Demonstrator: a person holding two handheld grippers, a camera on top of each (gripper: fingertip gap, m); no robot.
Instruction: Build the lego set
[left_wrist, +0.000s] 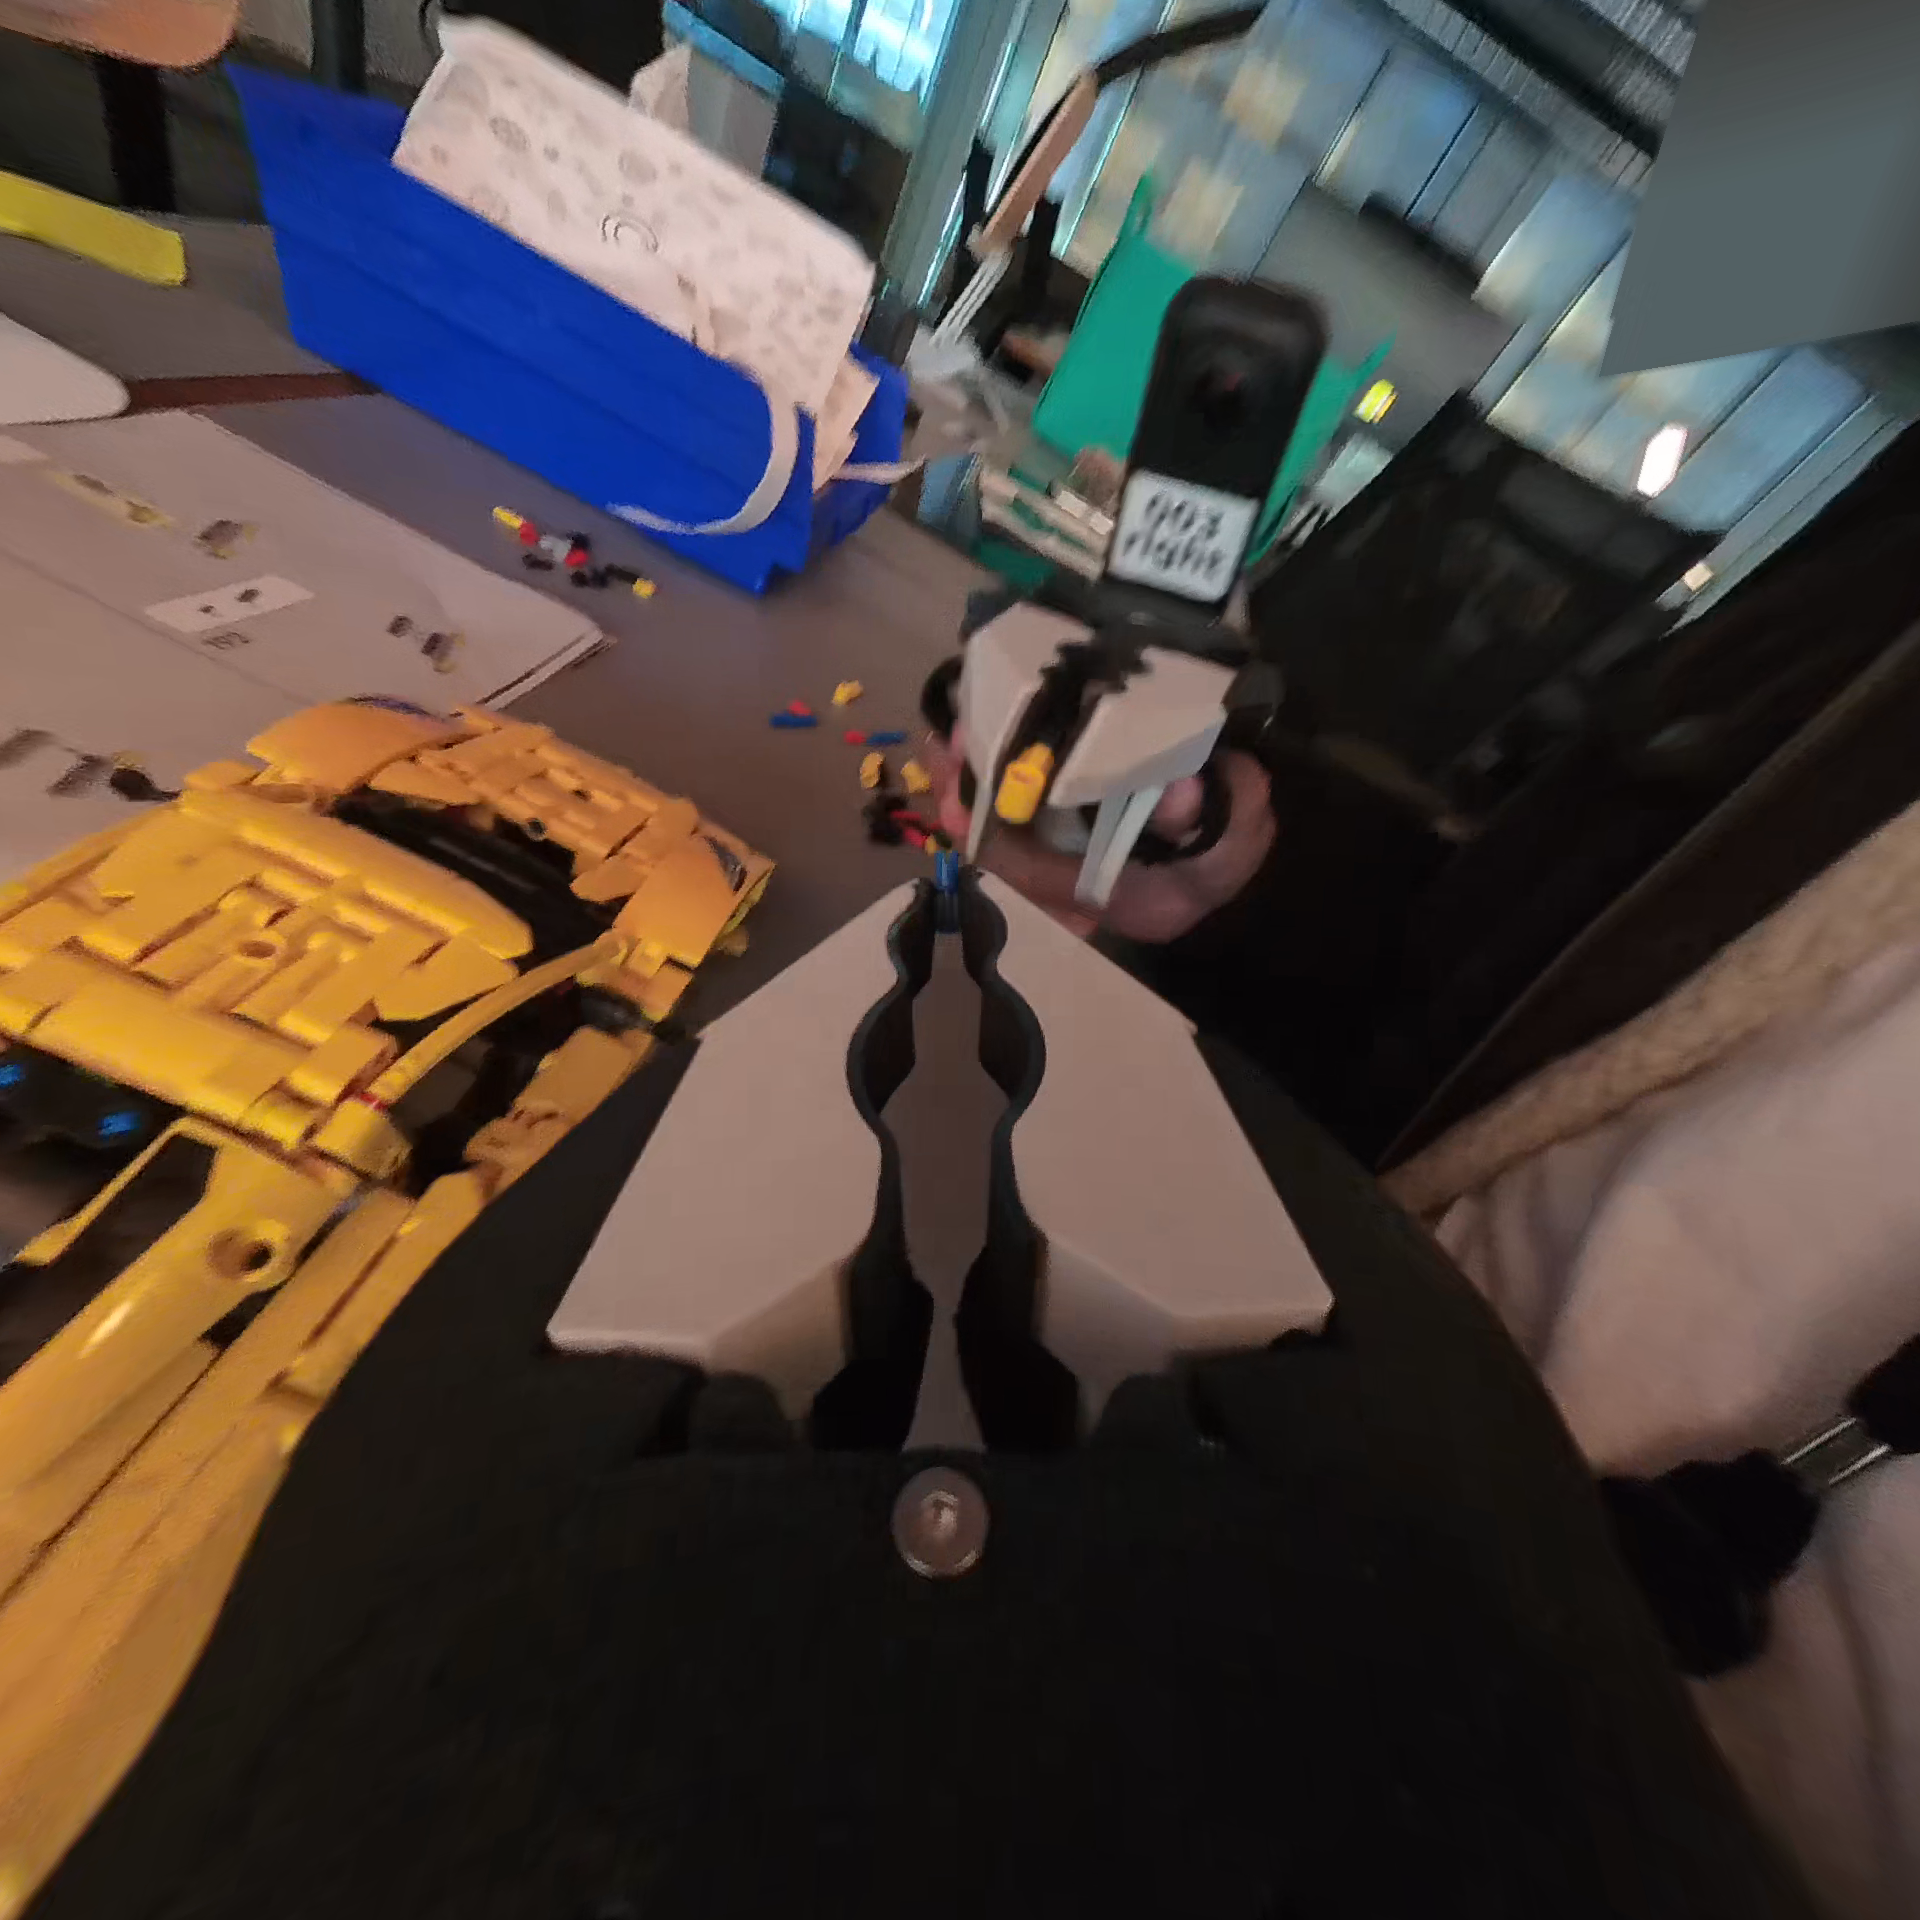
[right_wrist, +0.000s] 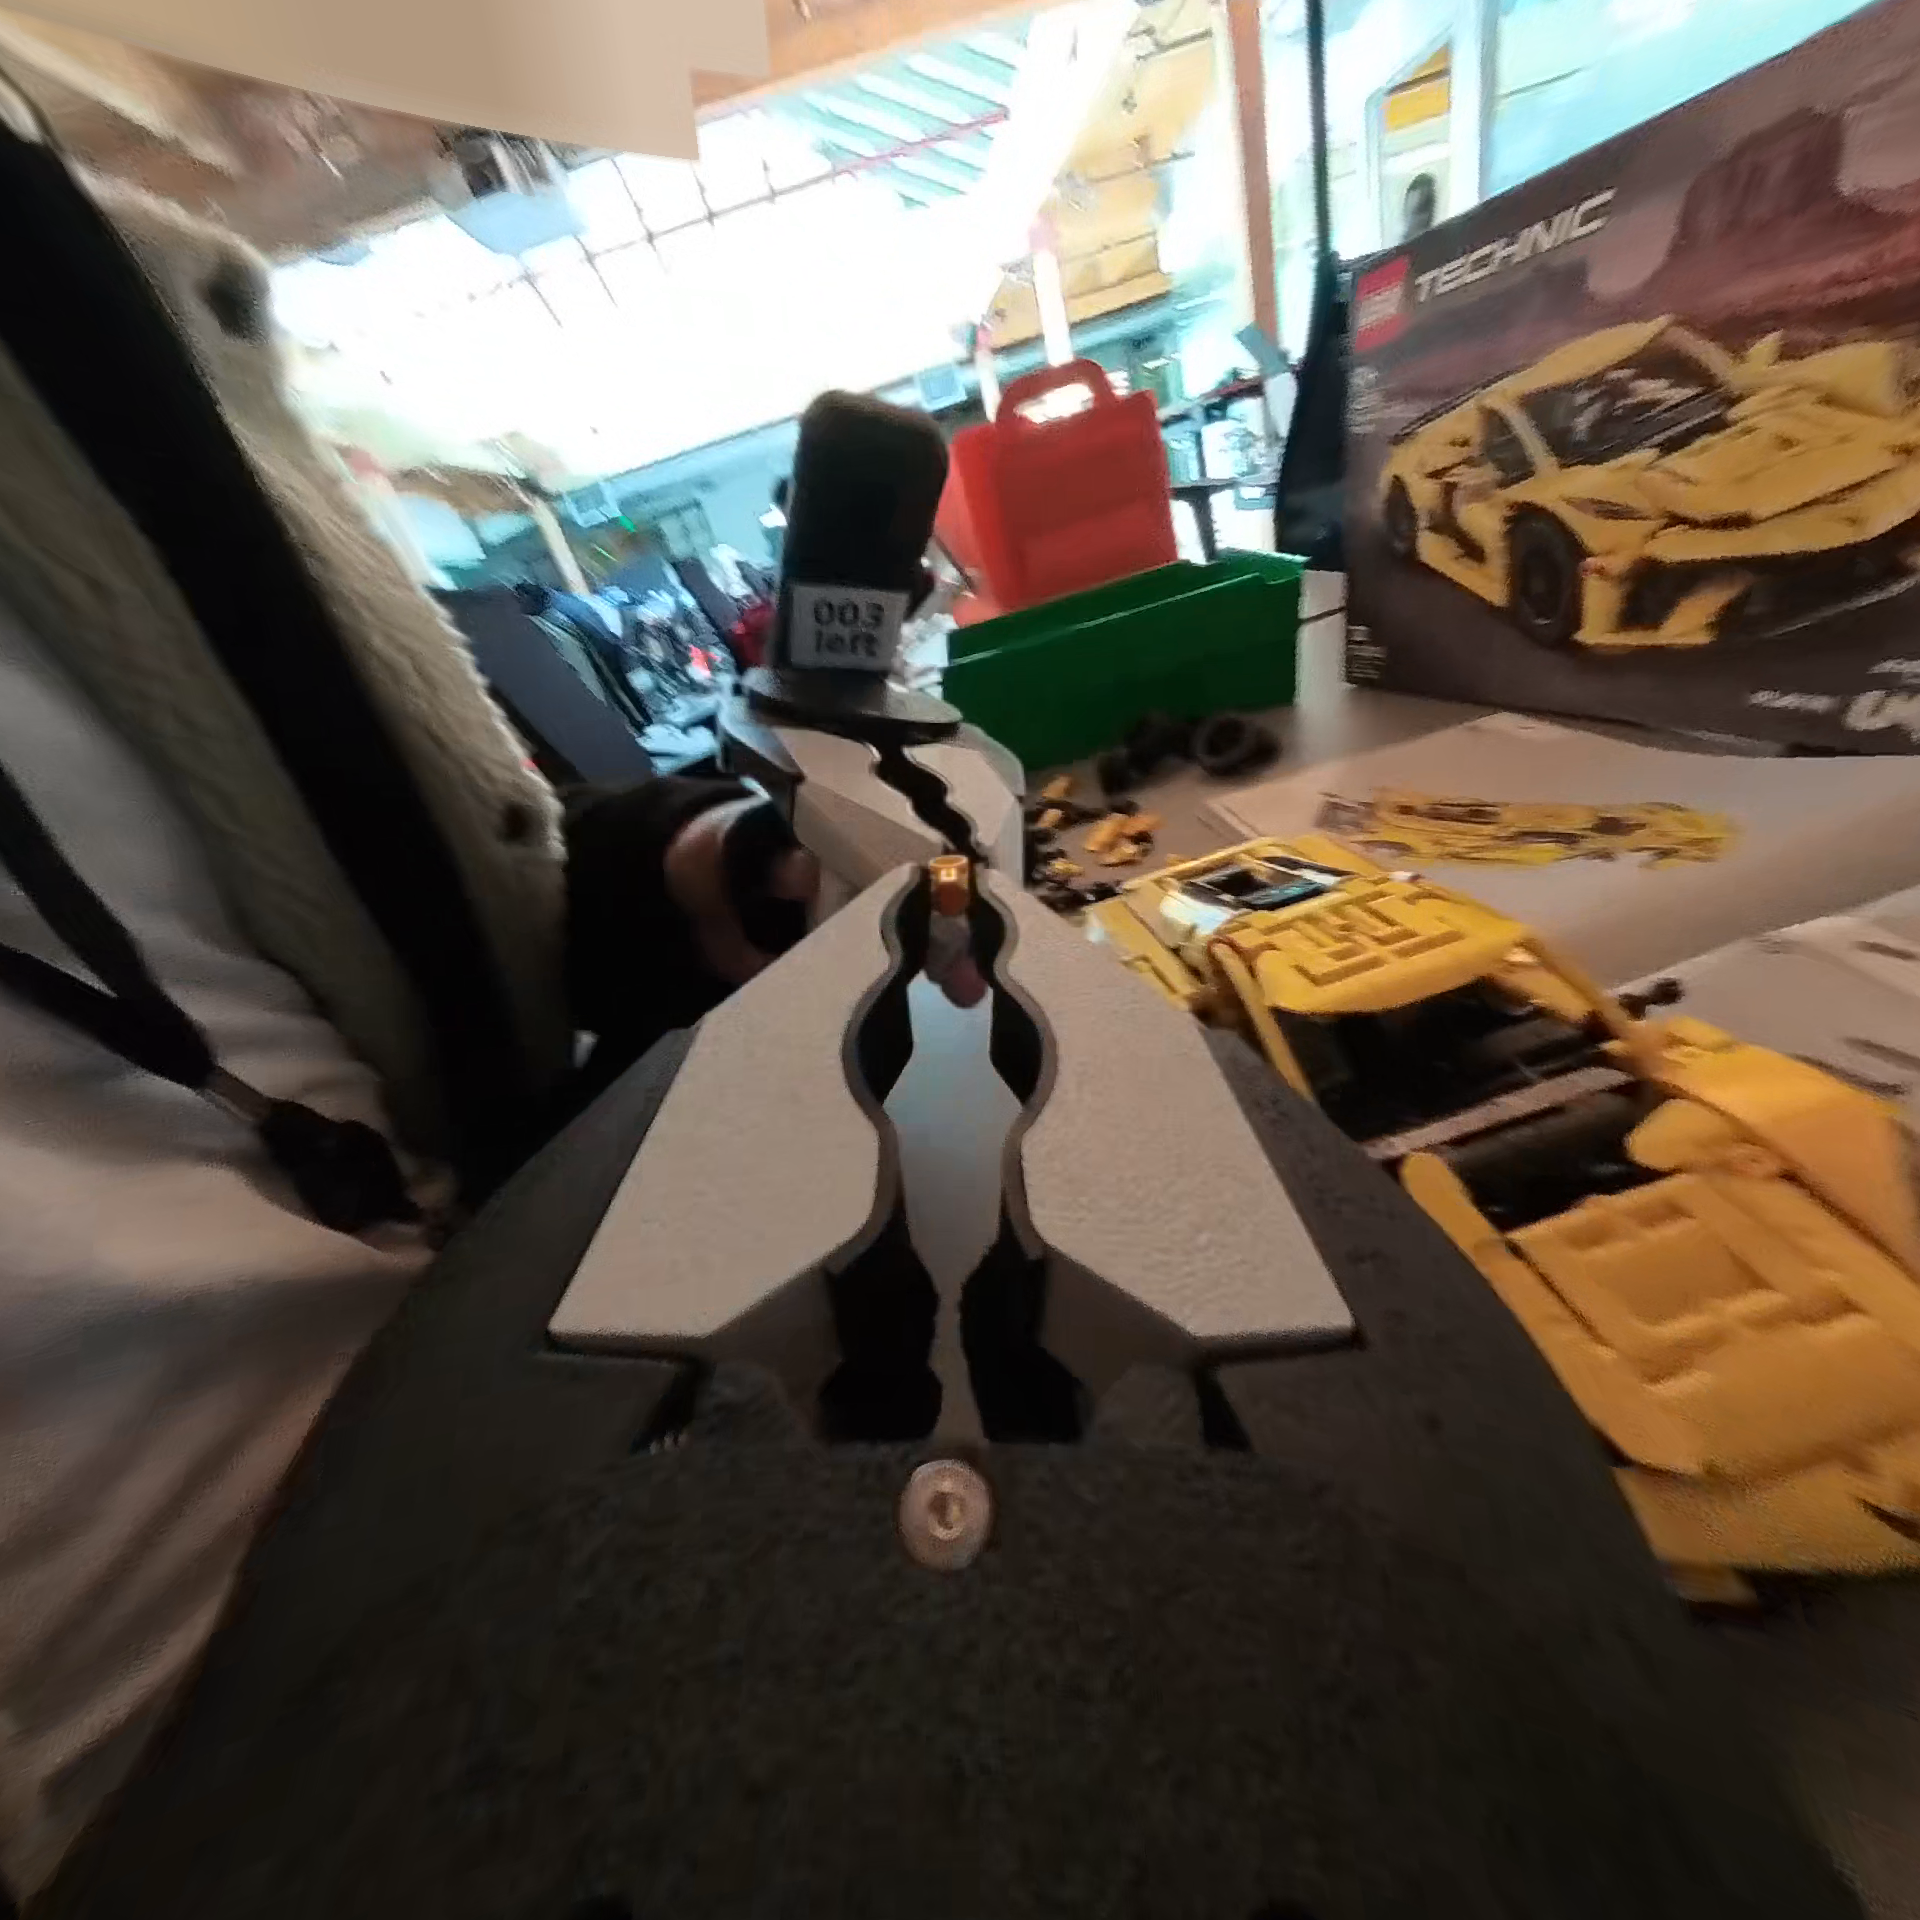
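My left gripper is shut on a small blue pin that sticks out past its tips. My right gripper is shut on a small yellow connector piece. The two grippers face each other tip to tip, close together, off the table's near edge. In the left wrist view, the right gripper holds the yellow piece just beyond the pin. The left gripper shows right behind the yellow piece in the right wrist view. The partly built yellow car lies on the table beside them.
An open instruction booklet lies behind the car. Loose small pieces and black tyres are scattered on the table. A blue bin, a green bin, a red container and the set's box stand at the back.
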